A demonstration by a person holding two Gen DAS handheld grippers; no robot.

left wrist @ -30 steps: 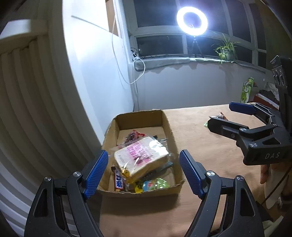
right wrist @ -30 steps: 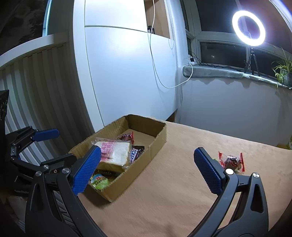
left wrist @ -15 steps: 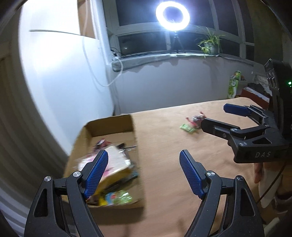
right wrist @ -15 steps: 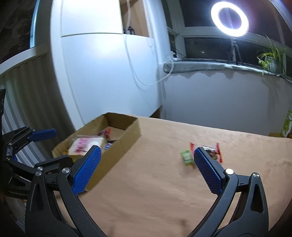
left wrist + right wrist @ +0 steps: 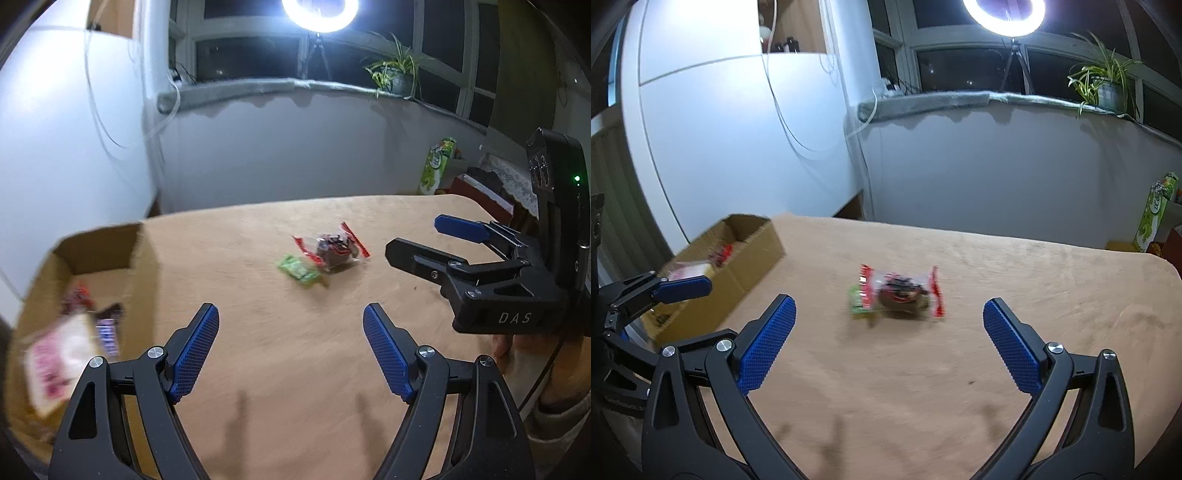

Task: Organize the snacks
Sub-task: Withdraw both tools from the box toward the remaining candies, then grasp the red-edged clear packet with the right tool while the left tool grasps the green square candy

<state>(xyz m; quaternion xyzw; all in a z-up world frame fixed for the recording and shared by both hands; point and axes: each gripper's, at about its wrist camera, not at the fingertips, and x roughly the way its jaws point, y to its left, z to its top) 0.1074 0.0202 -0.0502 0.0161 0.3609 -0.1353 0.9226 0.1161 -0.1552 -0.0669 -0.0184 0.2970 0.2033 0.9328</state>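
Observation:
A clear snack packet with red ends (image 5: 334, 249) (image 5: 903, 291) and a small green packet (image 5: 300, 270) (image 5: 856, 303) lie side by side on the tan table (image 5: 280, 354). A cardboard box (image 5: 92, 251) (image 5: 738, 254) at the left holds several snacks, among them a pink-and-white bread pack (image 5: 55, 363). My left gripper (image 5: 291, 352) is open and empty above the table, between box and packets. My right gripper (image 5: 888, 343) is open and empty, just short of the two packets; it also shows in the left wrist view (image 5: 424, 240).
A white cabinet (image 5: 731, 147) stands behind the box. A low wall with a windowsill, ring light (image 5: 1003, 14) and potted plant (image 5: 1102, 86) borders the far table edge. A green carton (image 5: 437, 164) stands off the far right corner.
Both grippers have swung right, away from the box and toward the two loose packets. The box has slid to the left edge of both views. Both grippers stay open.

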